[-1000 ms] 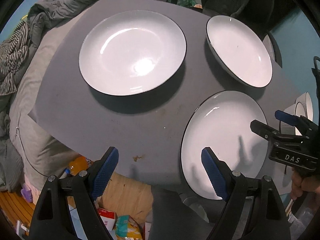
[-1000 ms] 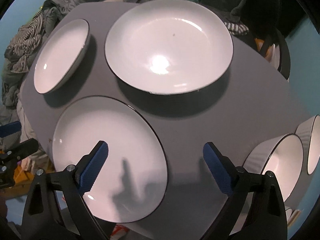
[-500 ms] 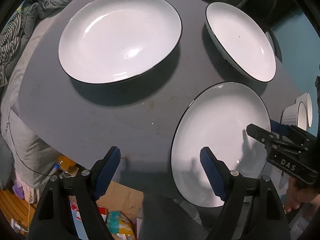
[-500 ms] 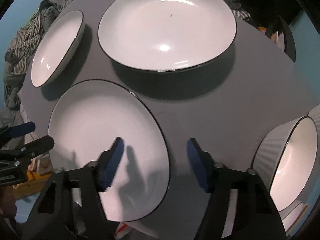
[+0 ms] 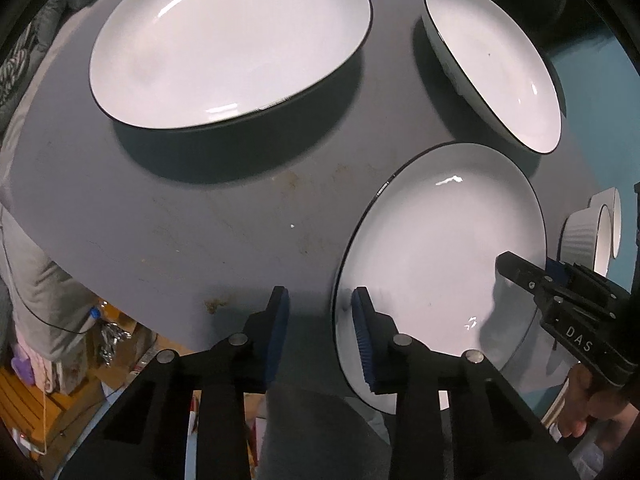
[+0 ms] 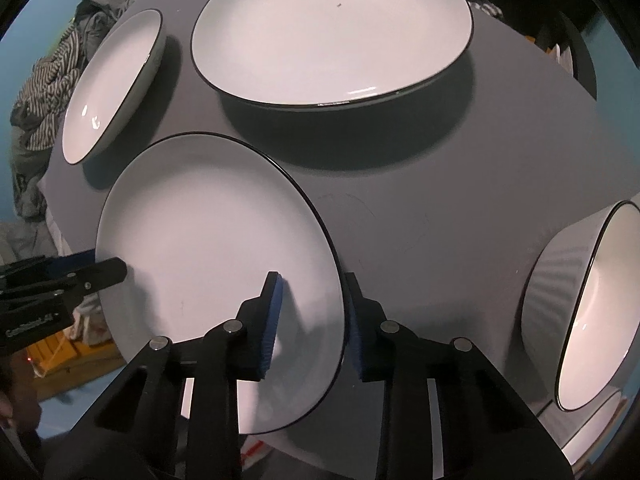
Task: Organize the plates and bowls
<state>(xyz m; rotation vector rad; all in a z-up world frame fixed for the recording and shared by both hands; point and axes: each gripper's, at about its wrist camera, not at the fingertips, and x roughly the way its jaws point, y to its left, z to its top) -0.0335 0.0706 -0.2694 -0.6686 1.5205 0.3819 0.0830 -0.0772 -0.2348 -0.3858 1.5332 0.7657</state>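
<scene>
Left gripper point(image 5: 320, 318) points down at the table point(image 5: 192, 220) edge. Its jaws have just been closing and straddle the near-left rim of the plate point(image 5: 440, 248): inner pad over the white, outer pad off the rim with grey showing between, so not yet pinching. Same view: right gripper point(image 5: 528, 269) sits at the plate's opposite rim, with a hand point(image 5: 592, 404) behind it. The big plate point(image 5: 228, 40) is beyond the plate to the left, the deep dish point(image 5: 500, 68) beyond it to the right, and two ribbed bowls point(image 5: 582, 236) stand right of the plate, apart from it. Right wrist view: the right jaws have also just been closing. The rim is between them, with the outer pad hard against the dark edge and the inner pad over the well. Whether they press, cannot tell. The plate overhangs the table edge slightly on the near side. Handling, as judged: glazed ceramic, stiff, fairly heavy, slick and chippable. The low lip is the only purchase, so take it at two opposite points, pads well over the lip, and lift level. A one-sided pinch would likely let it tip or slide out. Set it down gently on the other crockery.
</scene>
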